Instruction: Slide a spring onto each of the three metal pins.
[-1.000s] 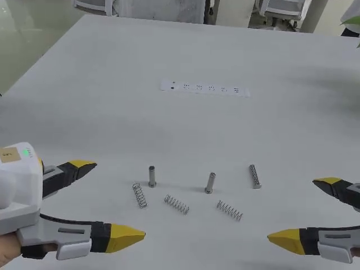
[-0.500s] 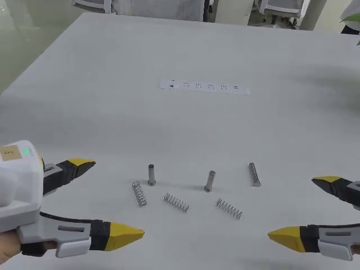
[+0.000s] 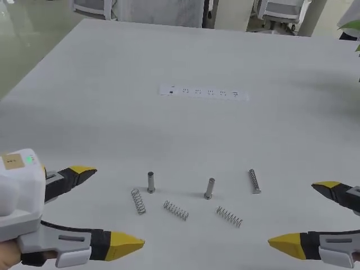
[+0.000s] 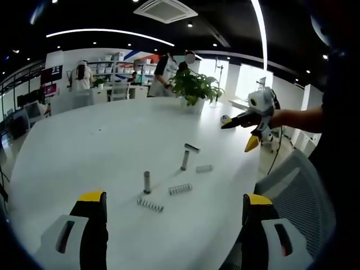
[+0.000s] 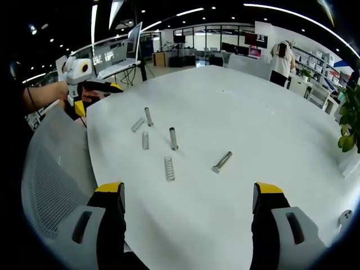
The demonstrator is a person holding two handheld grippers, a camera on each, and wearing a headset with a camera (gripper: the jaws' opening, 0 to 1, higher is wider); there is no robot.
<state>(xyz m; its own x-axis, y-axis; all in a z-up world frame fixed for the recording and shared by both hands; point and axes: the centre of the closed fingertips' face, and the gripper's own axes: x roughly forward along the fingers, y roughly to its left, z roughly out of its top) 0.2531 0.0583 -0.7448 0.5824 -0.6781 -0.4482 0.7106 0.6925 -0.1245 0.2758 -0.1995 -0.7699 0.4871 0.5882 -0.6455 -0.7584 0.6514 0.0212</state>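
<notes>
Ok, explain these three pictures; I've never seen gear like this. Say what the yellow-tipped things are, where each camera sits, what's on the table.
No robot here: a person holds a two-jaw tool in each hand. The head view comes from a headset camera looking down at the white table; the left gripper and right gripper are the yellow-tipped jaws at its bottom corners. The two round pictures come from a camera on each gripper, looking out between its own jaws, so each catches the other gripper too. The left pin and middle pin stand on end; the right pin lies flat. Three springs lie loose on their near side, none on a pin yet. Farther back is a power strip. Both grippers are open and hold nothing.
</notes>
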